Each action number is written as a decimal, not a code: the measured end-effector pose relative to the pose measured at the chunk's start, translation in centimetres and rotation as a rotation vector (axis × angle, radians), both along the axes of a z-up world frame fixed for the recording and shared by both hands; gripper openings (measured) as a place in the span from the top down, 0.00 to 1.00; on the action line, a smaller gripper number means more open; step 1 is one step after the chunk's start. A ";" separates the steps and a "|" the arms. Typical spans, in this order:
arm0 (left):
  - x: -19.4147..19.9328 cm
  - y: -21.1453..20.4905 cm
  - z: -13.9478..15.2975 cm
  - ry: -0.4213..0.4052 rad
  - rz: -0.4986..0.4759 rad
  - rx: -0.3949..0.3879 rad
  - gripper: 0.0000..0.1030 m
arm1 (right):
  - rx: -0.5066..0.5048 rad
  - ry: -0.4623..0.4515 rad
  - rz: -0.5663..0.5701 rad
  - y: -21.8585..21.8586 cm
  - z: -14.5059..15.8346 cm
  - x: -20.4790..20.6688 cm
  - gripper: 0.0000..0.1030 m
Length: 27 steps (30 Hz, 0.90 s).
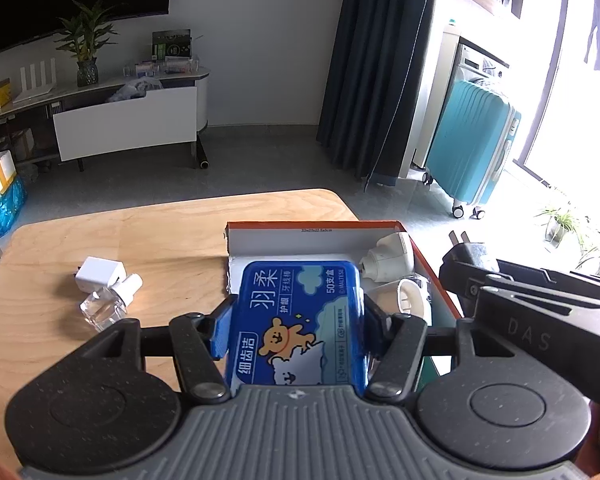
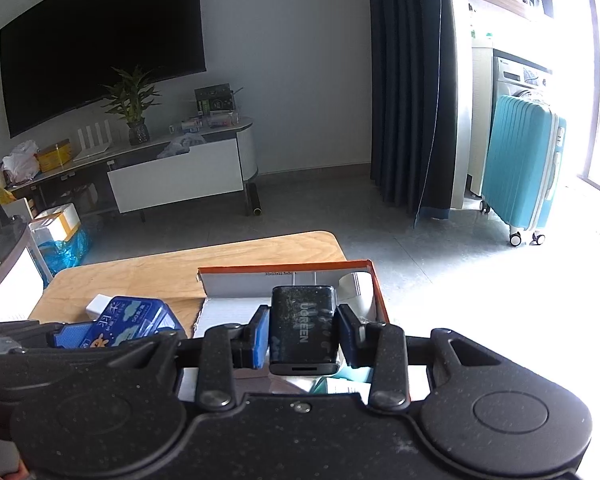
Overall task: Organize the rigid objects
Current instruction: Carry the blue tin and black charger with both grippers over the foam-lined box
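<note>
Both grippers loaded over the orange-edged box.
I am clamping the blue floss-pick case in my left gripper; my right gripper is pinching the black UGREEN charger, box at twelve o'clock.

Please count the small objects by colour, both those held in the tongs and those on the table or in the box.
Blue: 1, rectangular floss-pick case
Black: 1, plastic charger
White: 3, square plug adapter, two round plastic pieces
Clear: 1, small glass bottle
Total: 6

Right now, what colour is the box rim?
Orange, on the cardboard box; clearest in the left wrist view.
</note>
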<state>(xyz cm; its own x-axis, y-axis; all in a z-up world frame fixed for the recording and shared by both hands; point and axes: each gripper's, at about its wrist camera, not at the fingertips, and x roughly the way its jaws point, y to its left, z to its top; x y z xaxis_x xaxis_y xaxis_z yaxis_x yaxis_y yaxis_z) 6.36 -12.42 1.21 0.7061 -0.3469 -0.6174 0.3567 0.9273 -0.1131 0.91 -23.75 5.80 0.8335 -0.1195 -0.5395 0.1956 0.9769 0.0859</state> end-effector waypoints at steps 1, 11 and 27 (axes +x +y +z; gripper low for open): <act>0.0 0.0 -0.1 0.002 -0.001 0.001 0.40 | 0.000 0.001 0.000 -0.1 0.0 0.2 0.58; 1.0 -0.5 -0.6 0.020 -0.009 0.002 0.40 | 0.004 0.016 -0.005 -0.8 -0.7 1.2 0.58; 2.8 -1.3 -1.3 0.041 -0.018 0.009 0.40 | 0.023 0.042 -0.014 -2.1 -1.7 3.3 0.58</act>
<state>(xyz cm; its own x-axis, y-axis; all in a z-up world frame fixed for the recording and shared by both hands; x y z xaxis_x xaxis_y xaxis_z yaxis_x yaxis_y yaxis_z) 9.21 -13.67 -0.08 0.6738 -0.3540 -0.6486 0.3690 0.9217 -0.1198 4.18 -25.88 4.12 0.8082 -0.1188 -0.5768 0.2136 0.9719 0.0992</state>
